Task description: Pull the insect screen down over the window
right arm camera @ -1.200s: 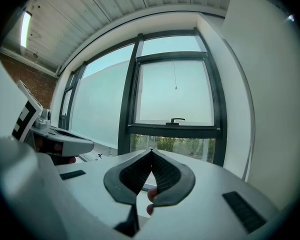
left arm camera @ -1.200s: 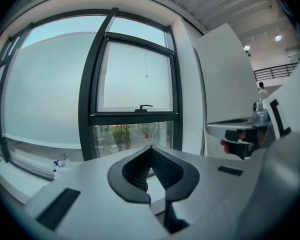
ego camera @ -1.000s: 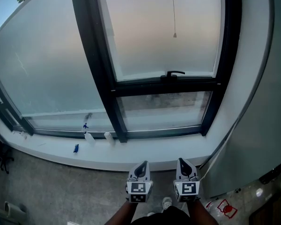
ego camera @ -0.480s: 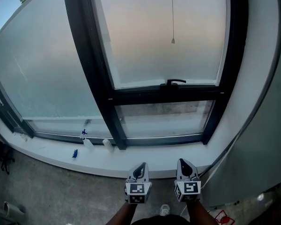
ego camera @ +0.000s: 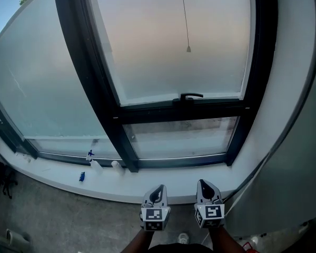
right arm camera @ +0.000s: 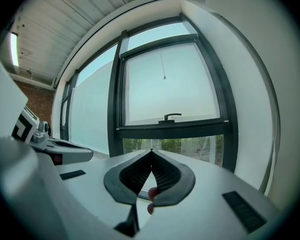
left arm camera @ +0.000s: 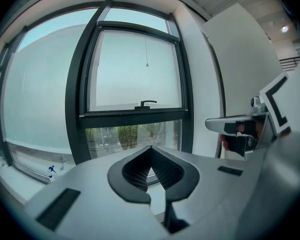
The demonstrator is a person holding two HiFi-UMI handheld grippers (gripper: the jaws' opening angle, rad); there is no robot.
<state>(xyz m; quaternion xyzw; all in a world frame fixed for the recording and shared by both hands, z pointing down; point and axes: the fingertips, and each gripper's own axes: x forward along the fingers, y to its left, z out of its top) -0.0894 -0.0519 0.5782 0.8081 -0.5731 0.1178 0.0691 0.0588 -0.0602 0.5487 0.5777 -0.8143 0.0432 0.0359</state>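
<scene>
Since the earlier frames, the head view has shifted: the window handle [ego camera: 191, 96] and the bead [ego camera: 188, 49] of the pull cord [ego camera: 185, 20] now sit lower in the picture and slightly further left. The small items on the sill [ego camera: 200, 170] have drifted left. Both grippers hold much the same places at the bottom edge.

Left gripper [ego camera: 157, 190]: clenched, pad tips meeting, nothing between them; confirmed in its own view. Right gripper [ego camera: 204, 184]: likewise closed and empty. A fingertip [right arm camera: 149, 194] shows just beneath its jaws. The two tools sit side by side, apart from each other, short of the sill and well apart from the window. Each points toward the black window frame [ego camera: 105, 99].

Insect screen: not drawn over the glass. Only its pull cord is seen, hanging down the middle of the upper pane [ego camera: 163, 57], the bead well above the handle. The handle lies level on the bottom rail of that sash. Below the rail, the lower pane [ego camera: 181, 136] is clear, and greenery shows through it in both gripper views.

On the sill, left of the centre mullion, stand two small pale bottles [ego camera: 96, 165], near the frame. A small blue item [ego camera: 82, 177] lies nearer the sill's front edge. A white wall [ego camera: 289, 78] borders the window on the right.
</scene>
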